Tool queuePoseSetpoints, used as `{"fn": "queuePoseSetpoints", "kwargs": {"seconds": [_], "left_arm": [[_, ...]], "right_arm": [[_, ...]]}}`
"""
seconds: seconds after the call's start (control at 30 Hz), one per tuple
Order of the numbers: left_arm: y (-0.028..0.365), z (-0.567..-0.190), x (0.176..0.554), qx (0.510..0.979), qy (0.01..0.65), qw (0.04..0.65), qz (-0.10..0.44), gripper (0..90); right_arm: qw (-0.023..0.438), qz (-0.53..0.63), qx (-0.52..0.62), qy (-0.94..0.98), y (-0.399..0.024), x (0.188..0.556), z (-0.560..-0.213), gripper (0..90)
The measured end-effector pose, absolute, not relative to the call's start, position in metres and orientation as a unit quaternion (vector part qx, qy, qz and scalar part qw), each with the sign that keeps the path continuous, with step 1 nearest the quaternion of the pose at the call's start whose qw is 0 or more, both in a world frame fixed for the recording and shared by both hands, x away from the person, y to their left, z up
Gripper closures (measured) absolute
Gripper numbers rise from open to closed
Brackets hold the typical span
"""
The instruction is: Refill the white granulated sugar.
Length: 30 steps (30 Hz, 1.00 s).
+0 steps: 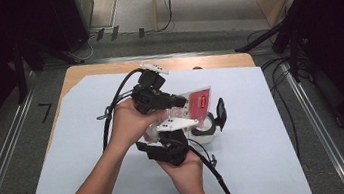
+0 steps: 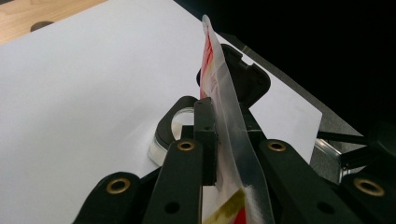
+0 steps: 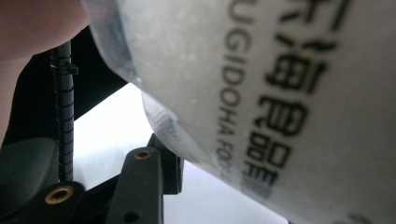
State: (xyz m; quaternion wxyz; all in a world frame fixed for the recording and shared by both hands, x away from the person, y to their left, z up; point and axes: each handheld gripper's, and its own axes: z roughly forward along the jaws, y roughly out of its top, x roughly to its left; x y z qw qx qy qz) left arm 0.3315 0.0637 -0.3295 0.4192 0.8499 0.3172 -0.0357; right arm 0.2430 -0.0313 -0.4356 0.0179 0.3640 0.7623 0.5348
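My left gripper (image 2: 219,140) has its fingers clamped on the packet (image 2: 224,102) above the jar (image 1: 205,128); right gripper (image 1: 169,150) fingers I cannot tell.

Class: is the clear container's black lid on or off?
Off: the black lid stands swung open beside the clear container, and the rim is uncovered.

In the right gripper view the packet (image 3: 280,93) presses against the lens, blurred, its printed text cut off at the top edge. It hides one jaw (so the grip cannot be judged). In the high view the hands cover the container (image 1: 205,132).
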Motion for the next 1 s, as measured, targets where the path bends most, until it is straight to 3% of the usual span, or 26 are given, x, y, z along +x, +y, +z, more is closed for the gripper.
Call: {"fn": "queuePoseSetpoints", "kwargs": {"seconds": [0.5,0.7,1.0], "left_arm": [[0.0621,-0.3264,0.3286,0.849,0.32,0.42,-0.025,82.8],[0.0629,-0.3247,0.3281,0.846,0.319,0.426,-0.023,83.1],[0.0616,-0.3254,0.3273,0.847,0.32,0.424,-0.022,82.5]], "right_arm": [[0.011,0.538,0.368,0.758,-0.0319,0.2434,-0.4339,63.1],[0.013,0.538,0.366,0.759,-0.0307,0.2439,-0.4314,59.3],[0.015,0.534,0.366,0.762,-0.0311,0.2432,-0.4321,63.5]]}}
